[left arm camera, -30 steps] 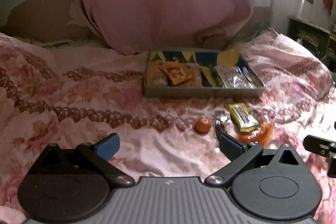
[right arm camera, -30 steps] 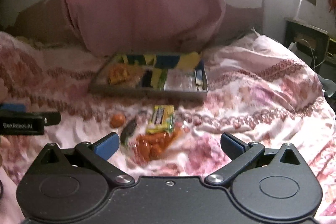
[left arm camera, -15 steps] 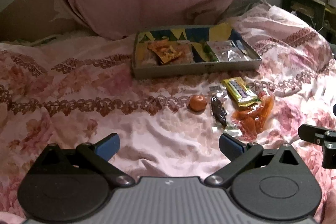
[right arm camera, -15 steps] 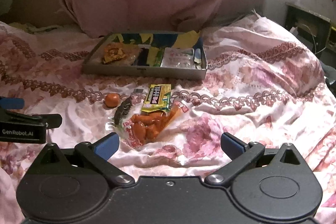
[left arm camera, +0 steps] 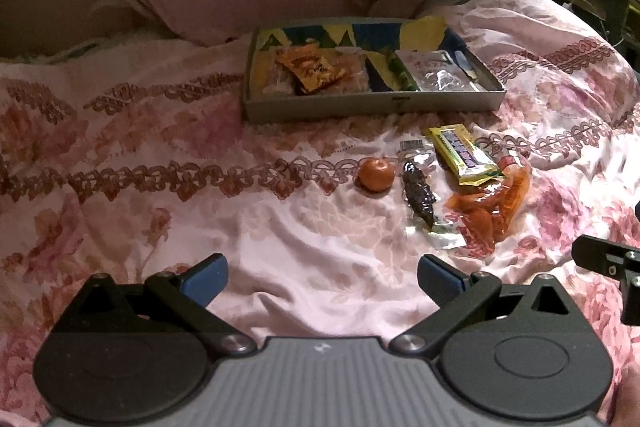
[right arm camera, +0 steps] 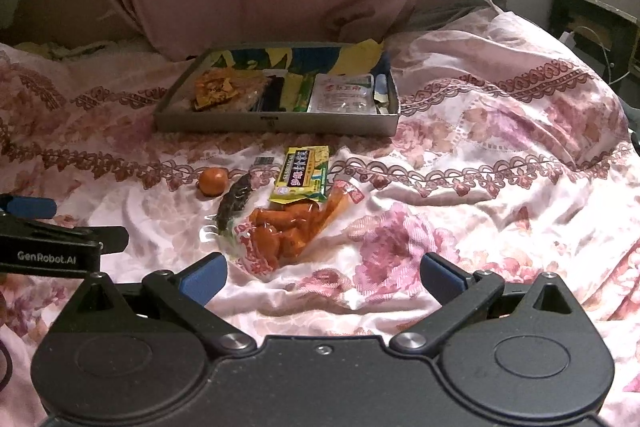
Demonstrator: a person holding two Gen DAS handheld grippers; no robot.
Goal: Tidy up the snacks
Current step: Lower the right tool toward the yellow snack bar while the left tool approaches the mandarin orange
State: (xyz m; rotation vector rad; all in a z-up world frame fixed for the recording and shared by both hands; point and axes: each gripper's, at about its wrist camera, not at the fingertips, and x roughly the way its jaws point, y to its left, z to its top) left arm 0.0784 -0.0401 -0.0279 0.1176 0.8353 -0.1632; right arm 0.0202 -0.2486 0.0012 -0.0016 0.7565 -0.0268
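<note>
My left hand-held gripper (left arm camera: 322, 277) and right hand-held gripper (right arm camera: 324, 277) both stay spread and empty, drawn back from the snacks since a second ago. Beyond them on the bed (left arm camera: 160, 187) lie the orange packet (right arm camera: 286, 233), dark snack (left arm camera: 418, 193), tangerine (left arm camera: 375, 175) and yellow packet (right arm camera: 302, 173); farther off, the tray (left arm camera: 372, 105).

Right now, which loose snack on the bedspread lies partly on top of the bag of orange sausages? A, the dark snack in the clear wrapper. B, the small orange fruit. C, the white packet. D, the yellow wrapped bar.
D: the yellow wrapped bar overlaps the top of the bag of orange sausages, both outside the tray.
</note>
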